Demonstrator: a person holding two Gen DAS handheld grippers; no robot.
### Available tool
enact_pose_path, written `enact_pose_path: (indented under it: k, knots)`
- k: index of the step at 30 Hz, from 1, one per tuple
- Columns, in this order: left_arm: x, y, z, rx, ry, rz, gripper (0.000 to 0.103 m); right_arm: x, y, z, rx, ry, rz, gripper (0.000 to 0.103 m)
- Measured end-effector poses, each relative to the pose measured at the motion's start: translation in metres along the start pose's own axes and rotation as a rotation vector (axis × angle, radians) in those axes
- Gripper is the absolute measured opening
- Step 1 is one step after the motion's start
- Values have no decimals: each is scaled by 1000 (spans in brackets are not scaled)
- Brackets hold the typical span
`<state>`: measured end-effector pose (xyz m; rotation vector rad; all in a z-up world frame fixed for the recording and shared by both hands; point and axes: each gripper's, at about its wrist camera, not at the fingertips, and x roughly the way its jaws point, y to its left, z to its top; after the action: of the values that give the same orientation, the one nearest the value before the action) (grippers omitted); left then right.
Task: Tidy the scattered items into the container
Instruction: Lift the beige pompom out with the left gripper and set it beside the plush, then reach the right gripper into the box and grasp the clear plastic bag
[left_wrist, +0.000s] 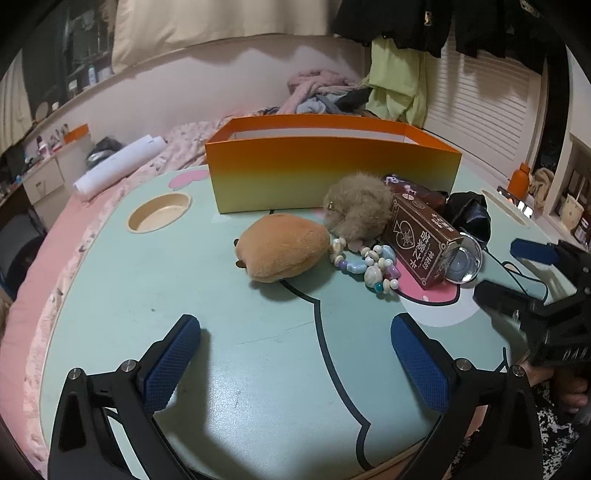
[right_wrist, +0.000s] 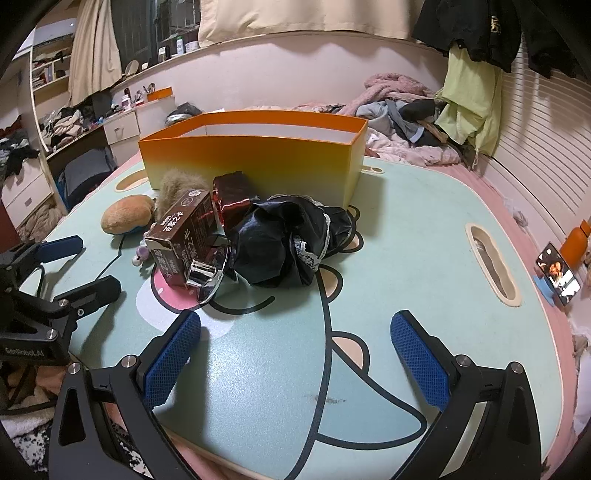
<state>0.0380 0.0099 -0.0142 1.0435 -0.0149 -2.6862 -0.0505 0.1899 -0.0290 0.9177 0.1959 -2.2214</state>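
Observation:
An orange-to-yellow open box (left_wrist: 332, 173) (right_wrist: 255, 158) stands at the back of the mint lap table (left_wrist: 221, 369). In front of it lie a tan plush bun (left_wrist: 282, 251) (right_wrist: 127, 218), a grey furry toy (left_wrist: 356, 208) (right_wrist: 181, 188), a bead bracelet (left_wrist: 369, 264), a brown card box (left_wrist: 424, 240) (right_wrist: 183, 236), a shiny metal round piece (left_wrist: 465, 264) (right_wrist: 208, 277), a red foil packet (right_wrist: 231, 201) and a crumpled black cloth (right_wrist: 291, 243) (left_wrist: 469, 214). My left gripper (left_wrist: 295, 332) is open, short of the plush bun, nothing between its fingers. My right gripper (right_wrist: 295, 328) is open, short of the black cloth.
The table has a round cup recess (left_wrist: 159, 212) at the left and a slot (right_wrist: 491, 266) at the right. A phone (right_wrist: 557, 275) on a blue stand and an orange bottle (right_wrist: 576, 243) stand beyond the right edge. Bedding and clothes (right_wrist: 402, 107) lie behind the box.

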Motion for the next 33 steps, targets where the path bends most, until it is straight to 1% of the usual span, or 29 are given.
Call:
enact_pose_path:
  k: [1,4,6,7,8,9,10,11,13,14,15,17,19,20,23,25,28,29,30,31,33]
  knots:
    - [-1,-1,-1,2,-1,-1,103,-2,-1,3,0,-5,2,96]
    - [0,-2,0,3,-3,0,103,-19,-3,21,16,-62,-13,95]
    - [0,-3,-1,4,-4,0,103,-29,-5,45,14,-88,-2,95]
    - [0,-4,-1,4,-5,0,103,-32,-5,56,9,-92,-1,89]
    - [0,-5,-2,4,-6,0,103,-33,-3,75,1,-90,-9,79]
    - [0,-5,-1,4,-7,0,103,-32,-1,90,-9,-80,-15,75]
    - [0,-5,-2,4,-6,0,103,-27,3,110,-26,-54,-19,68]
    - [0,-5,-2,4,-7,-1,103,-20,7,125,-39,-31,-23,58]
    - [0,-5,-2,5,-10,-2,103,0,12,151,-49,28,-15,50]
    - [0,-5,-2,5,-11,-3,103,19,12,165,-36,94,-2,42]
    - [0,-5,-2,5,-13,-4,103,37,11,173,-18,154,-4,40]
    - [-1,-5,-4,6,-17,-6,103,74,6,183,19,269,-40,38]
    - [-1,-5,-4,6,-20,-9,103,100,2,185,33,337,-86,38]
    - [-1,-5,-4,6,-22,-11,103,113,-5,185,37,363,-131,38]
    - [-1,-4,-5,6,-24,-14,103,134,-11,188,28,407,-230,39]
    - [-1,-4,-5,6,-26,-15,103,144,-11,188,14,442,-271,39]
    - [-2,-5,-6,8,-29,-15,103,161,-9,187,-45,478,-355,38]
    - [-1,-4,-6,7,-29,-17,103,165,-8,187,-70,481,-385,34]
    - [-1,-4,-5,7,-29,-17,103,167,-7,188,-72,469,-399,28]
    - [-1,-4,-5,6,-30,-18,103,165,-6,190,-76,462,-391,27]
    - [-1,-4,-6,6,-30,-18,103,153,-7,195,-28,439,-294,26]
